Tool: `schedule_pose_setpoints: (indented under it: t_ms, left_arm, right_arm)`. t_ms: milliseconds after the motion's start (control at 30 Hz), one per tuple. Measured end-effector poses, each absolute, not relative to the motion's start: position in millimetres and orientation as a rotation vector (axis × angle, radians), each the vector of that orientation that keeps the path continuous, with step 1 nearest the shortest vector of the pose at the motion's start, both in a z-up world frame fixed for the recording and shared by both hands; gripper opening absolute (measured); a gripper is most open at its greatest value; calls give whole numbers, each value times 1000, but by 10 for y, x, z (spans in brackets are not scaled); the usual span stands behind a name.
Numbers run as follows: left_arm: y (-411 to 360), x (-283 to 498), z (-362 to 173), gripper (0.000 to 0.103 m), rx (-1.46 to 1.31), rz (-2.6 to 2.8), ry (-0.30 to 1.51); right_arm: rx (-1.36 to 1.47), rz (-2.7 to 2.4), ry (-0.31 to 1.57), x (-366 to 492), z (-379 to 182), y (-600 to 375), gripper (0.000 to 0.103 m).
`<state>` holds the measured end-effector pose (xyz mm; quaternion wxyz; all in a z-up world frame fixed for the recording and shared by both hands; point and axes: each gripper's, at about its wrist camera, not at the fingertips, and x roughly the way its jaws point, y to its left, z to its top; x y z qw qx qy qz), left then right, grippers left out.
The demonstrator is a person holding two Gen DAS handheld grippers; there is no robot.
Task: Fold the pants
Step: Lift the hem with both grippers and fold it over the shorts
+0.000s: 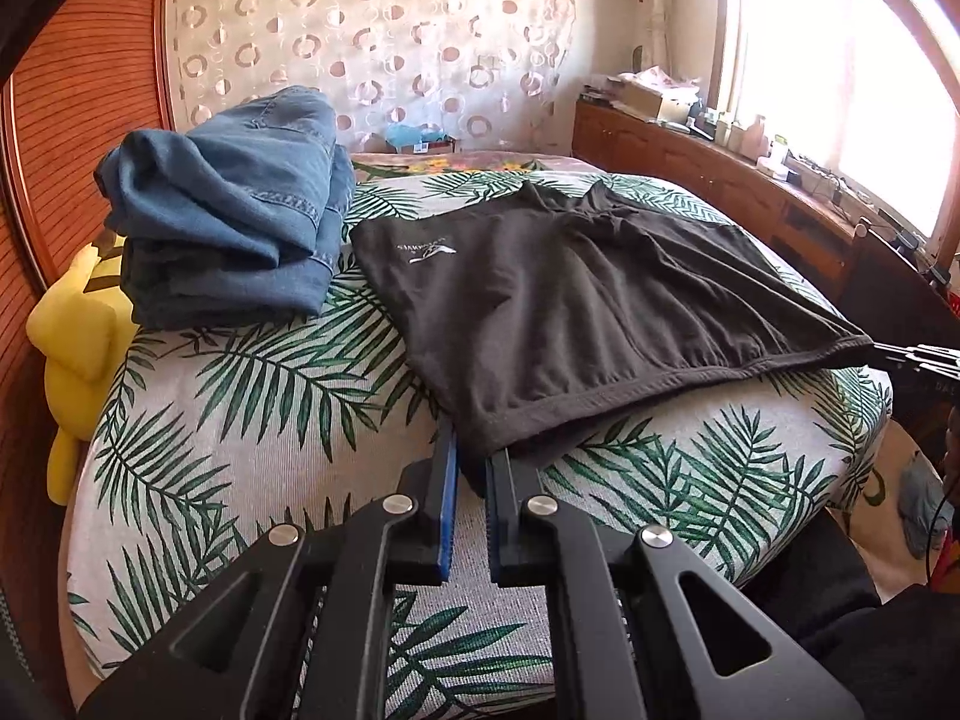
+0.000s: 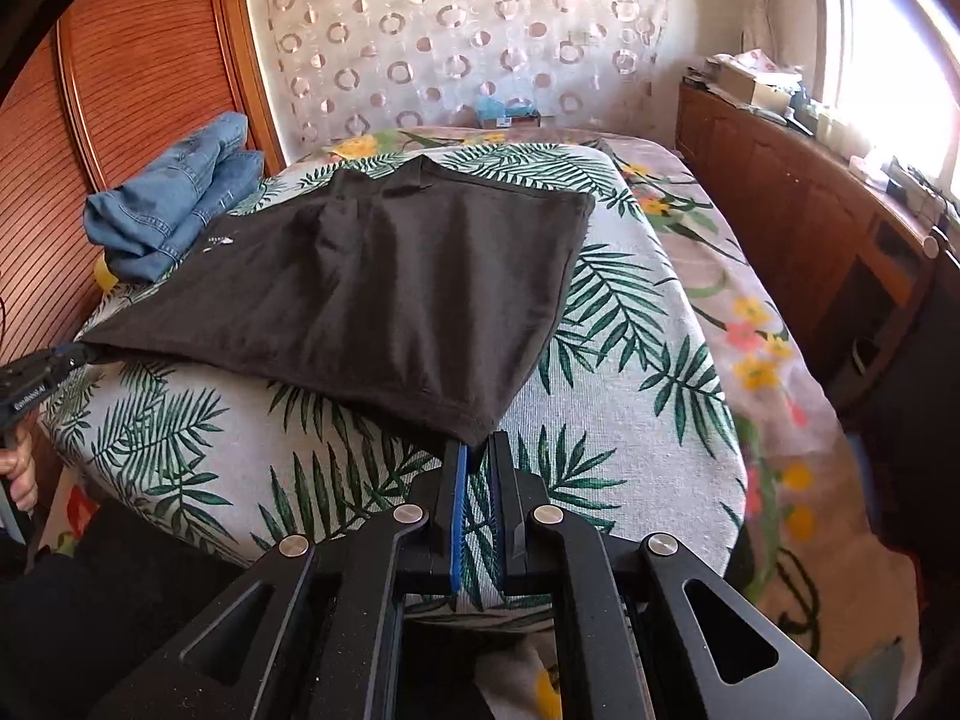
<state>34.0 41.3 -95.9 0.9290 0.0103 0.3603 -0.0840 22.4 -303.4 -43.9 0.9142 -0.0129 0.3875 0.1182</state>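
Both tongs pinch black pants [image 1: 558, 294] corners: left tongs [image 1: 471, 462], right tongs [image 2: 477, 450]; yellow plush [image 1: 78, 324] only in left view.

Black pants [image 1: 570, 300] are lying folded flat on the palm-leaf bedspread [image 1: 240, 408]. The left gripper [image 1: 471, 468] is pinching their near hem corner, its blue-padded fingers [image 1: 447, 480] closed on the fabric. The right gripper [image 1: 918, 357] is gripping the hem's other corner at the frame's right edge. Folded blue jeans [image 1: 234, 210] are sitting stacked beside the pants, with a yellow plush toy [image 1: 78, 342] below them.
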Motion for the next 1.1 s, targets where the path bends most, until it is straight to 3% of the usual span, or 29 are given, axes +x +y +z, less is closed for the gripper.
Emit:
schedule_pose_setpoints:
  t_ms: [367, 733, 1100]
  left_arm:
    - [432, 338, -946, 9, 17, -167, 735]
    - [276, 453, -756, 9, 53, -199, 701]
    - [-109, 652, -604, 9, 117, -281, 677]
  right_arm:
    - [-2, 233, 750, 247, -350, -2999, 24]
    - [-10, 217, 799, 544, -729, -2876, 24]
    - [20, 206, 770, 419, -643, -3016, 25]
